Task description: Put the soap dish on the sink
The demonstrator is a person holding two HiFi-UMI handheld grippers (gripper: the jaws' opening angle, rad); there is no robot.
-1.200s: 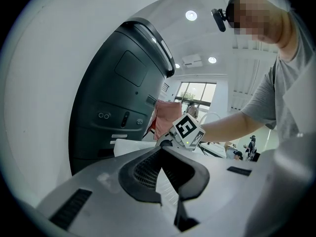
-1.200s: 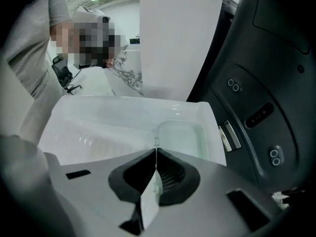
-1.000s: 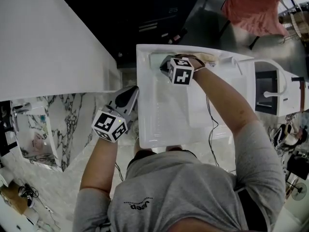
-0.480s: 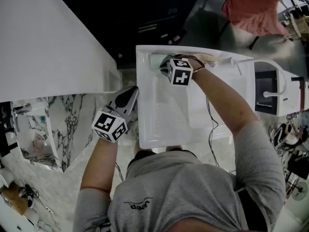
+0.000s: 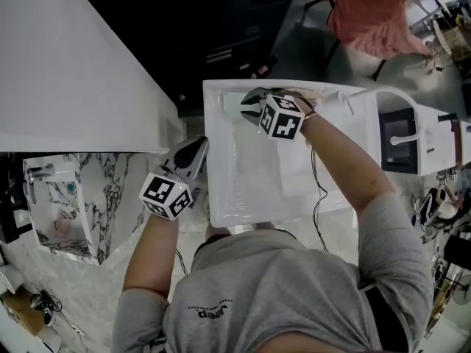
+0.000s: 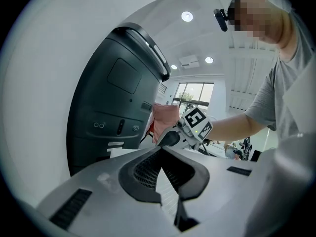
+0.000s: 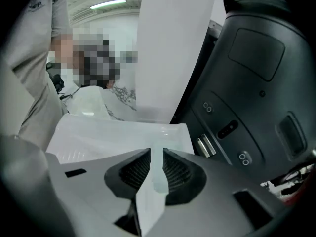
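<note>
The head view looks steeply down from above the person's shoulders. It takes in the whole white sink point(image 5: 250, 175), with the left gripper point(image 5: 197, 145) just beside its rim and the right gripper point(image 5: 247, 103) at its far end. The left gripper view sits low behind its own jaws and faces upward and ahead. It catches the right gripper point(image 6: 170, 137) just beyond its tips and a dark machine point(image 6: 113, 107) to their left. The right gripper view rides close behind jaws pinching the soap dish point(image 7: 158, 179). It faces back over the sink point(image 7: 123, 130) toward the person, with the same machine point(image 7: 256, 83) right of its jaws.
</note>
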